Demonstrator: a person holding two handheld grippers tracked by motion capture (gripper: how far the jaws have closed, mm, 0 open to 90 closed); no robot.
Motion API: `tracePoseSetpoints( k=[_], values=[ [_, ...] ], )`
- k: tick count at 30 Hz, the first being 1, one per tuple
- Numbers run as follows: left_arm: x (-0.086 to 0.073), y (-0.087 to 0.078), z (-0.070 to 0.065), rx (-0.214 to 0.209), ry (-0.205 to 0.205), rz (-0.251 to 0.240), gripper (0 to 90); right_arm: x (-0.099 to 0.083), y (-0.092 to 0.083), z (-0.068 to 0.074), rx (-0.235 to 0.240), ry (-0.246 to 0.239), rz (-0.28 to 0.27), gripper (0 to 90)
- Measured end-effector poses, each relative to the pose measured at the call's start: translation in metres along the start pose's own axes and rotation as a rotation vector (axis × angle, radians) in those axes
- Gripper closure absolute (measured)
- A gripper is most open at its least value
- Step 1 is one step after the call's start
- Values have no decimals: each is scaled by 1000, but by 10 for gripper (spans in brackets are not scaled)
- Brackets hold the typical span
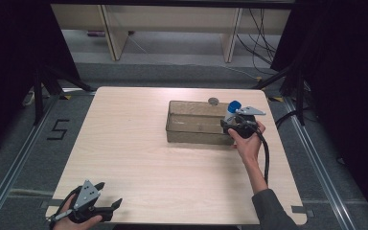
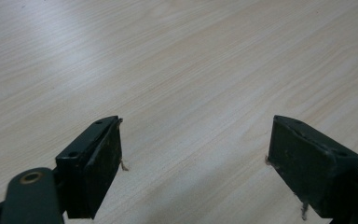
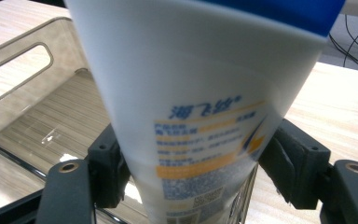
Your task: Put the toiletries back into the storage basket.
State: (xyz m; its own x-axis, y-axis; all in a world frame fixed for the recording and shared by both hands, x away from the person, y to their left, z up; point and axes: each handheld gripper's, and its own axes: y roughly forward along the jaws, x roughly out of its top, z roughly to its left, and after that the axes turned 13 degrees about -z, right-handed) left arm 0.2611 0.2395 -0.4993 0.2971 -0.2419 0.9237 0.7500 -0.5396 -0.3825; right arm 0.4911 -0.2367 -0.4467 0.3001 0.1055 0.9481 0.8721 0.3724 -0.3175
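A white tube (image 3: 200,102) with a blue end (image 1: 234,106) and blue-and-orange print stands between the jaws of my right gripper (image 3: 193,163), which is shut on it. In the high view that gripper (image 1: 234,120) is at the right end of a clear plastic bin (image 1: 194,123), and the tube's blue end rises just above the bin's right rim. Down at the table's near left corner my left gripper (image 1: 108,195) rests in a hand. Its jaws stand wide apart over bare wood with nothing between them (image 2: 193,154).
A small grey round object (image 1: 213,101) lies on the table just behind the bin. The light wooden table (image 1: 139,158) has bare room across its left and front. Black curtains flank it, with desk legs and cables on the floor beyond.
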Motion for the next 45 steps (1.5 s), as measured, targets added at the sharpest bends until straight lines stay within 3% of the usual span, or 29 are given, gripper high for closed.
tracePoseSetpoints(
  k=[5, 6, 7, 11, 14, 21, 23, 33, 37, 38, 39, 41, 42, 45],
  values=[
    [0, 0, 0, 3, 2, 1, 171, -3, 0, 1, -9, -15, 15, 319],
    [0, 0, 0, 2, -1, -1, 171, -4, 0, 3, -9, 12, 16, 319],
    [0, 0, 0, 3, 1, -1, 171, -5, 1, 2, -11, -9, 12, 319],
    [0, 0, 0, 3, 2, 0, 171, -8, 2, 4, -8, 11, 18, 319],
    [0, 0, 0, 0, 1, 2, 171, -11, 2, 2, -3, -13, 21, 319],
    [0, 0, 0, 4, -7, -7, 171, -12, 3, 4, -6, -15, 23, 319],
    [0, 0, 0, 4, -6, -6, 171, -12, 4, 2, 4, -39, 21, 319],
    [0, 0, 0, -1, -3, -1, 171, -15, 4, 8, 12, -8, 24, 318],
    [0, 0, 0, -1, 4, 3, 171, -16, 5, 6, 21, -22, 21, 318],
    [0, 0, 0, -2, 7, 4, 171, -17, 5, 9, 15, 12, 22, 318],
    [0, 0, 0, 2, 5, 5, 171, -17, 6, 7, 16, -13, 12, 318],
    [0, -1, 1, 3, 25, 20, 171, -17, 5, 9, 18, 4, 25, 318],
    [0, 0, 0, 0, 6, 6, 171, -18, 6, 9, 21, -4, 28, 318],
    [0, 0, 0, -2, 6, 5, 171, -19, 9, 8, 26, -22, 20, 318]
  ],
)
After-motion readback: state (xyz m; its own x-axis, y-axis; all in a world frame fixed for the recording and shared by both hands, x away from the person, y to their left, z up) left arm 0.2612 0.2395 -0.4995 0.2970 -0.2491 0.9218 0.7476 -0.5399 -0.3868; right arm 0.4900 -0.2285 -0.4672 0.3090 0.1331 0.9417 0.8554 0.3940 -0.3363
